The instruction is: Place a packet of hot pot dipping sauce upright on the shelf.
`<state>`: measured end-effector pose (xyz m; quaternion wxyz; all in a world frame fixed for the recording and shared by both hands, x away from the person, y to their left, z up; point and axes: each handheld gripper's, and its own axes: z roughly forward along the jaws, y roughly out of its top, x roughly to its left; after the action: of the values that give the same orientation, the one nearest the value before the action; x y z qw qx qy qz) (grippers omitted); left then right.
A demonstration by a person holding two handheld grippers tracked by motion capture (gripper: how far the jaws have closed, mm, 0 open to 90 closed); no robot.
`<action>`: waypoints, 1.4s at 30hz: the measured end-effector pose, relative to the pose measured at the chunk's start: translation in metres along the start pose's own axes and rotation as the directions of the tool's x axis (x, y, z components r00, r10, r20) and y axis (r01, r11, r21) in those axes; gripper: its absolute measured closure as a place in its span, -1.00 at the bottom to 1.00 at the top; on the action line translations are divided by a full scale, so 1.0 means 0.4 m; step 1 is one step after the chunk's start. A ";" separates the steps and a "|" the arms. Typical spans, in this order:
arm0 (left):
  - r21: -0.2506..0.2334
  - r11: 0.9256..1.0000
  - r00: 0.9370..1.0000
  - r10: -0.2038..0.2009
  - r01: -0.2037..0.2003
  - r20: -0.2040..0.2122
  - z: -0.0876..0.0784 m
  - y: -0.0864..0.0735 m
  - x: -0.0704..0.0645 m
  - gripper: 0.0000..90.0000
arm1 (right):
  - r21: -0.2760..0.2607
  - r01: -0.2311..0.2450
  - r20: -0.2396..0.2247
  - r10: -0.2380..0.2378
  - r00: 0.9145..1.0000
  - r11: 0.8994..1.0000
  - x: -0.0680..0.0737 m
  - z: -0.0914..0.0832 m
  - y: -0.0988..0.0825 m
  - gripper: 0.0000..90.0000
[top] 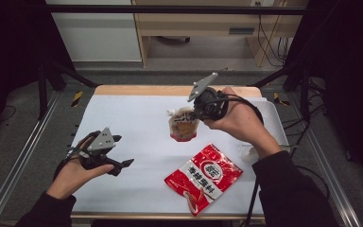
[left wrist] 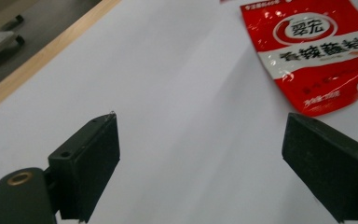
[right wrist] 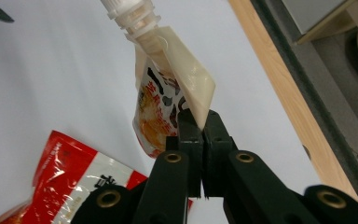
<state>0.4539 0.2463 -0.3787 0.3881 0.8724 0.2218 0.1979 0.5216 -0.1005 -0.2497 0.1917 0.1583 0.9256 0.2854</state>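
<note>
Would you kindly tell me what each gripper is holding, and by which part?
The right gripper pinches the spouted pouch by its upper corner; the left gripper holds nothing.

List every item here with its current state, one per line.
Spouted pouch: held up off the table by an upper corner, spout capped.
Red sachet: lying flat on the white table, sealed as far as visible.
Left claw: open, holding nothing.
Right claw: shut on the pouch.
</note>
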 end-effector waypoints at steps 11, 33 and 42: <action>0.033 0.992 0.991 -0.122 0.125 -0.061 0.033 -0.156 -0.001 -0.81 | 0.004 -0.037 0.040 0.036 0.999 0.999 -0.090 -0.052 -0.042 0.98; 0.006 0.988 0.977 -0.155 0.158 -0.143 -0.003 -0.224 -0.014 -0.82 | -0.026 -0.107 0.139 0.109 0.984 0.994 -0.182 -0.159 -0.159 0.98; 0.019 0.989 0.979 -0.144 0.148 -0.147 -0.001 -0.232 -0.018 -0.82 | -0.013 -0.122 0.172 0.122 0.978 0.992 -0.194 -0.196 -0.222 0.98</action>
<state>0.4262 0.2983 -0.4509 0.3715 0.8426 0.3159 0.2285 0.5382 -0.2381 -0.2214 0.2532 0.2388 0.8938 0.2829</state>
